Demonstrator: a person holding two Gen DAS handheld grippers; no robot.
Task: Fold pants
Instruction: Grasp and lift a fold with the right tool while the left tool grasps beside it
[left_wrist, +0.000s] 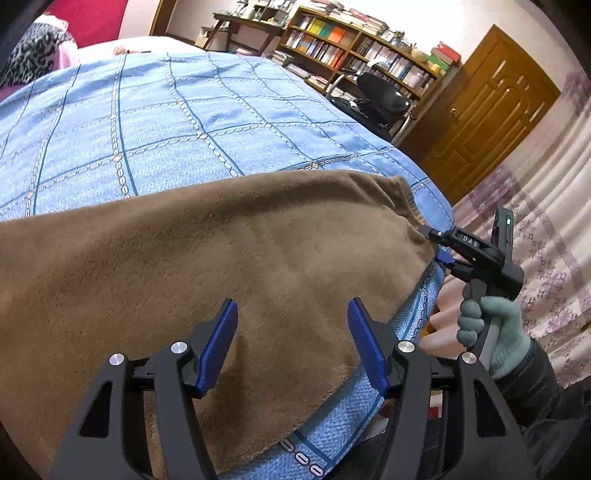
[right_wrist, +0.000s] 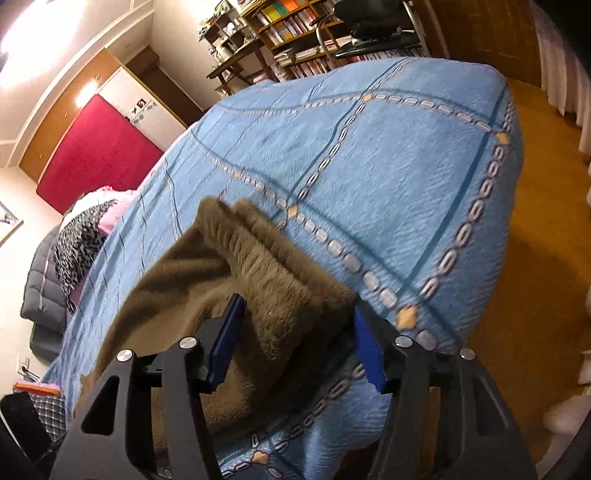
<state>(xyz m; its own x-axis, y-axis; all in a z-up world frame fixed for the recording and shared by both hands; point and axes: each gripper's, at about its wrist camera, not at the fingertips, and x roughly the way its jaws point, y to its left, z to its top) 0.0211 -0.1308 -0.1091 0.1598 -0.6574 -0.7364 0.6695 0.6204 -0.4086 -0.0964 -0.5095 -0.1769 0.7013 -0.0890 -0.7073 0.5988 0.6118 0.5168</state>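
Note:
Brown fleece pants (left_wrist: 221, 251) lie folded lengthwise along the near edge of a bed with a blue patterned cover (left_wrist: 184, 122). My left gripper (left_wrist: 292, 306) hovers just over the pants' middle, jaws apart, its pads off the cloth. At the pants' right end is my right gripper (left_wrist: 434, 245), held by a gloved hand (left_wrist: 495, 332). In the right wrist view the ribbed end of the pants (right_wrist: 258, 266) lies loosely between the spread jaws of the right gripper (right_wrist: 299, 306) on the bed cover (right_wrist: 388, 166). The pads do not squeeze it.
The bed's corner drops to a wooden floor (right_wrist: 535, 258) on the right. Behind the bed stand a bookshelf (left_wrist: 351, 48), a black office chair (left_wrist: 380, 96) and a brown door (left_wrist: 491, 122). A floral curtain (left_wrist: 546, 240) hangs at the right. Leopard-print bedding (left_wrist: 33, 55) is piled at the far left.

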